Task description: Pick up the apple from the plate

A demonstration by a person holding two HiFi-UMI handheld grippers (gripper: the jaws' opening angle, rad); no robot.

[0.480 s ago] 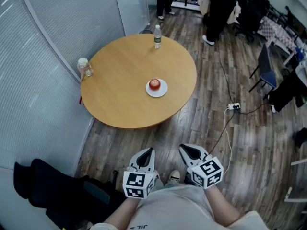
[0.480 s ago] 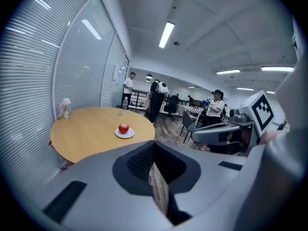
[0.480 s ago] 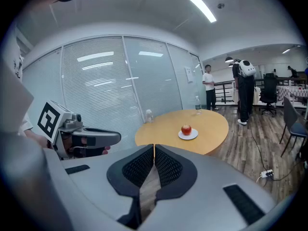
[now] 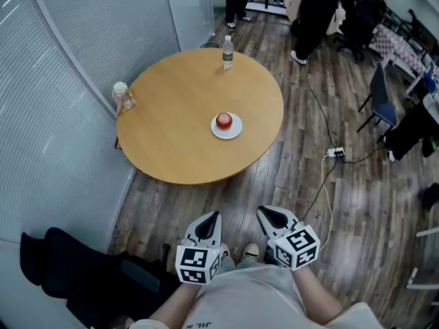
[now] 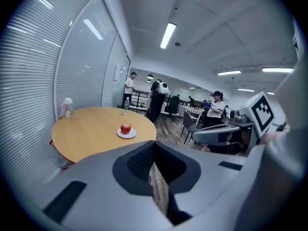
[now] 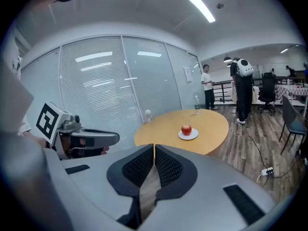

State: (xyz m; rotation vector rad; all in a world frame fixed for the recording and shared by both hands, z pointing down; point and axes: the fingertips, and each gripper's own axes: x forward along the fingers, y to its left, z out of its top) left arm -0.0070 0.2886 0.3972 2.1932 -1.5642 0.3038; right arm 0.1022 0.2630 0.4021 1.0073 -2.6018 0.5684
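Note:
A red apple (image 4: 223, 120) sits on a small white plate (image 4: 227, 128) near the right side of a round wooden table (image 4: 171, 136). The apple (image 5: 125, 128) also shows far ahead in the left gripper view, and the apple (image 6: 186, 129) on its plate (image 6: 188, 135) in the right gripper view. My left gripper (image 4: 210, 219) and right gripper (image 4: 269, 216) are held close to my body, well short of the table, side by side over the floor. Both are shut with nothing between the jaws.
A clear water bottle (image 4: 227, 52) stands at the table's far edge and a small jar (image 4: 123, 96) at its left edge. A glass wall with blinds (image 4: 62, 101) runs along the left. A power strip and cable (image 4: 335, 153) lie on the wood floor; people and chairs (image 4: 381, 94) beyond.
The table and apple have shifted slightly right and up in the head view; both grippers stay where they were.

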